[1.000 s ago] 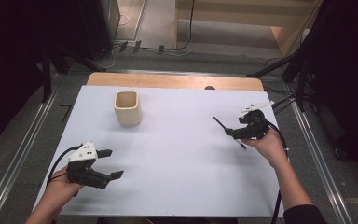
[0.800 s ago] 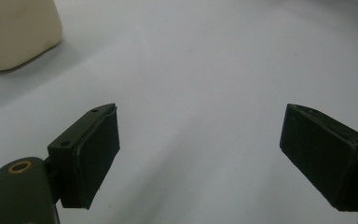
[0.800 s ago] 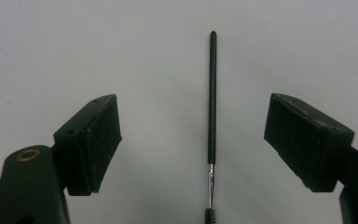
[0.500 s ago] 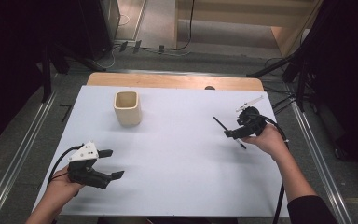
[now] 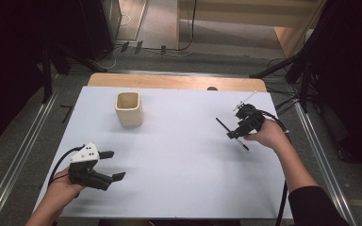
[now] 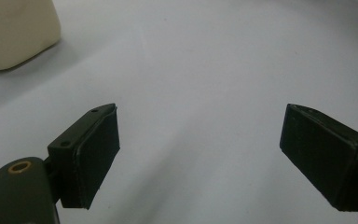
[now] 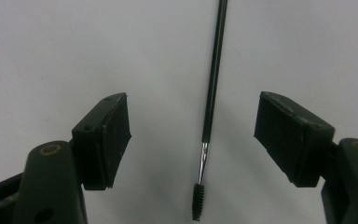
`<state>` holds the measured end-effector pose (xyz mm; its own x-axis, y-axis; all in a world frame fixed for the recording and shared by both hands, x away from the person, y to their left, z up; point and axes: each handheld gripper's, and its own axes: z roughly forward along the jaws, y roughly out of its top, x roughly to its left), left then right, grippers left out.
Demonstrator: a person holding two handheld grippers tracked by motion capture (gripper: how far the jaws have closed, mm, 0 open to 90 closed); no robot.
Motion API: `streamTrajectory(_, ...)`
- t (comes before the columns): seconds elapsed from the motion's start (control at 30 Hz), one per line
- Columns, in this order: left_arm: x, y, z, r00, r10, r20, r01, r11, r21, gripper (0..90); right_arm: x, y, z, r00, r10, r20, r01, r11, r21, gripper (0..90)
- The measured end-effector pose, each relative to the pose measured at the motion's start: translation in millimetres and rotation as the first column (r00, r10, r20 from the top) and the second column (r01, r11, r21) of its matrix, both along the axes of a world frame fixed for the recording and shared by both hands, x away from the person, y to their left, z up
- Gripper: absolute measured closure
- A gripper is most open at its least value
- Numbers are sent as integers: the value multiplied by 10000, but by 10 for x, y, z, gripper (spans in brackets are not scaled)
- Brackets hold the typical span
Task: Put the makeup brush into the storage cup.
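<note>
Nearest the person, at the left of the white surface (image 5: 179,155), the left gripper (image 5: 115,165) rests low in the left hand (image 5: 59,188) with its jaws wide apart and nothing between them. Farther off at the right, the right hand (image 5: 268,134) holds the right gripper (image 7: 193,135) over a thin black brush with a spiral bristle tip (image 7: 210,102); its jaws have just been closing, yet they stand apart on either side of the brush lying flat on the surface, not pressing it. Farthest, toward the left, stands a cream square-sided cup (image 5: 129,109), upright and well apart from both grippers.
</note>
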<state>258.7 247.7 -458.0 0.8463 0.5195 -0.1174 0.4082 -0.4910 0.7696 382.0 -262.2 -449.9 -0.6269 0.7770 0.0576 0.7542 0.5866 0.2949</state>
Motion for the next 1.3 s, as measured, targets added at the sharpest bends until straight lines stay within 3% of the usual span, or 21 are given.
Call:
streamTrajectory(0.4,3,-12,-12,10000,-37,-65,37,10000,-42,120,76,9,-31,9976,35,-693,-97,9960,-891,293)
streamTrajectory(0.6,2,-16,-11,9999,-87,-61,87,10000,44,120,96,61,-52,9947,189,-1011,-334,9890,-1438,286)
streamTrajectory(1.0,3,-16,-11,9999,-95,-65,96,9999,32,120,153,86,-143,9901,89,-1399,-330,9847,-1710,301)
streamTrajectory(1.3,0,-15,-11,9999,-60,-84,60,10000,-48,120,187,95,-245,9926,187,-1196,-402,9829,-1796,396)
